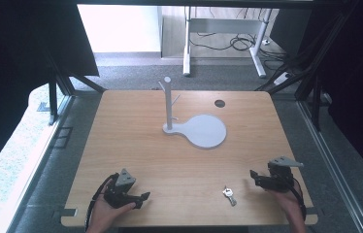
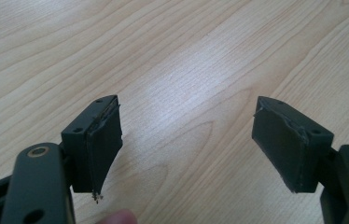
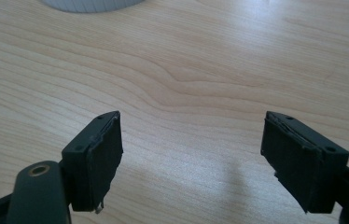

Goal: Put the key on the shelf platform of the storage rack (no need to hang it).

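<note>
Start position: both grippers idle at near table edge, keys unpicked.

Left gripper (image 1: 143,198) rests low at near-left of the table (image 1: 136,145), jaws spread wide, nothing between them. Right gripper (image 1: 253,175) at near-right, jaws likewise wide apart and empty, pointing inward. Bunch of keys (image 1: 229,195) lies flat on the wood near the front edge, just left of the right gripper, not touched. Grey stand (image 1: 170,108) with pegs on its round base sits mid-table, well apart from keys. Judged step: pre-grasp, likely hanging keys on a peg. Next move calls for right gripper to swing left and down, straddle the key ring, close firmly.
</note>
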`<action>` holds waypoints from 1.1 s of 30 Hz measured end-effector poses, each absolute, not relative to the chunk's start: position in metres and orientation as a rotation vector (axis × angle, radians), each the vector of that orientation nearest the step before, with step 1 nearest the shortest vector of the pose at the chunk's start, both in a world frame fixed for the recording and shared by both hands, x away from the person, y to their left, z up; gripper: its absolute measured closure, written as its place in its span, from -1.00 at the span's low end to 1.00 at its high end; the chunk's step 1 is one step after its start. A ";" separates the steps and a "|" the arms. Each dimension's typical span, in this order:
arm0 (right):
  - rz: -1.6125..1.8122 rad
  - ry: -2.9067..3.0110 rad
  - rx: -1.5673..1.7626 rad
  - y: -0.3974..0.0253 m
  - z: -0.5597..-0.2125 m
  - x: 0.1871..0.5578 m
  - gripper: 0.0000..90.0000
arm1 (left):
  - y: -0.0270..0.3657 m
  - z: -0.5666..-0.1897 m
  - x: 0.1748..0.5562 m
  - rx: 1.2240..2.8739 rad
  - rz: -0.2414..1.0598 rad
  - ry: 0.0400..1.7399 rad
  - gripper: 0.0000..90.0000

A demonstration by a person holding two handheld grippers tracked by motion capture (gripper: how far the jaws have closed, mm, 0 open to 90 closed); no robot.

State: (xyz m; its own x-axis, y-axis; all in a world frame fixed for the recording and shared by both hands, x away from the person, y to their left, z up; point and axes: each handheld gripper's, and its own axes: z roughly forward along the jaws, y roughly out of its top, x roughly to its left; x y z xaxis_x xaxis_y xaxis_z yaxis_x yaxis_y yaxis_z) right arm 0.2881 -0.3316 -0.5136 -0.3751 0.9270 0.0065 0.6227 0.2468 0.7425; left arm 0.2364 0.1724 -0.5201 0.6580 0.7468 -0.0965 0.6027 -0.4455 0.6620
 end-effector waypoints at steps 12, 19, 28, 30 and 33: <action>0.930 2.096 1.402 -0.332 -0.514 0.287 -0.48 | 0.173 -0.521 0.238 2.190 0.270 1.042 -0.46; 0.920 2.127 1.394 -0.329 -0.514 0.288 -0.39 | 0.176 -0.523 0.239 2.185 0.263 1.057 -0.46; 0.933 2.205 1.364 -0.327 -0.510 0.290 -0.32 | 0.175 -0.523 0.240 2.192 0.271 1.061 -0.46; 0.923 2.224 1.366 -0.328 -0.508 0.290 -0.31 | 0.174 -0.524 0.240 2.196 0.272 1.064 -0.46; 0.908 2.239 1.397 -0.329 -0.504 0.292 -0.23 | 0.174 -0.523 0.240 2.194 0.269 1.063 -0.46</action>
